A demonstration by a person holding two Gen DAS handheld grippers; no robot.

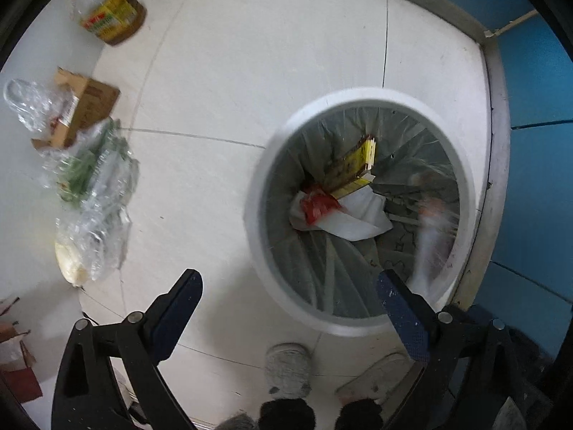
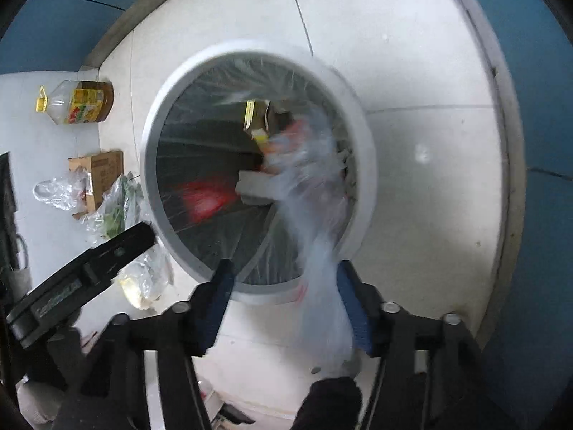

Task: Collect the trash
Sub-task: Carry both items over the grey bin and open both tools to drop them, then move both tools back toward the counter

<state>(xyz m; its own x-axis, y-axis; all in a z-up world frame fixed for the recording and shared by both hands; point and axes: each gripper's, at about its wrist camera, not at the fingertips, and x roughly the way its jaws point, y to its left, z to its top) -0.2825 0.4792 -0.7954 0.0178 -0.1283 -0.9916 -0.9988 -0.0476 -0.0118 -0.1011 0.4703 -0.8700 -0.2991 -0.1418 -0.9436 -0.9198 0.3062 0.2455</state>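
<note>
A round white bin point(image 1: 265, 165) with a clear liner stands on the tiled floor; it shows in the right wrist view too point(image 2: 150, 150). Inside lie a yellow box point(image 1: 354, 165), a red wrapper point(image 1: 317, 206) and white paper point(image 1: 358, 218). A blurred clear plastic bag point(image 2: 315, 215) hangs over the bin's near rim, beside the right finger of my right gripper point(image 2: 284, 283), whose jaws stand apart. The bag shows in the left wrist view point(image 1: 429, 236). My left gripper point(image 1: 290, 286) is open and empty above the floor by the bin.
On the floor at left lie an oil bottle point(image 1: 111, 18), a cardboard box point(image 1: 89, 107), and crumpled clear plastic bags point(image 1: 93, 193). Blue walls point(image 1: 537, 143) close the corner behind the bin. The person's shoes point(image 1: 286, 369) are at the bottom.
</note>
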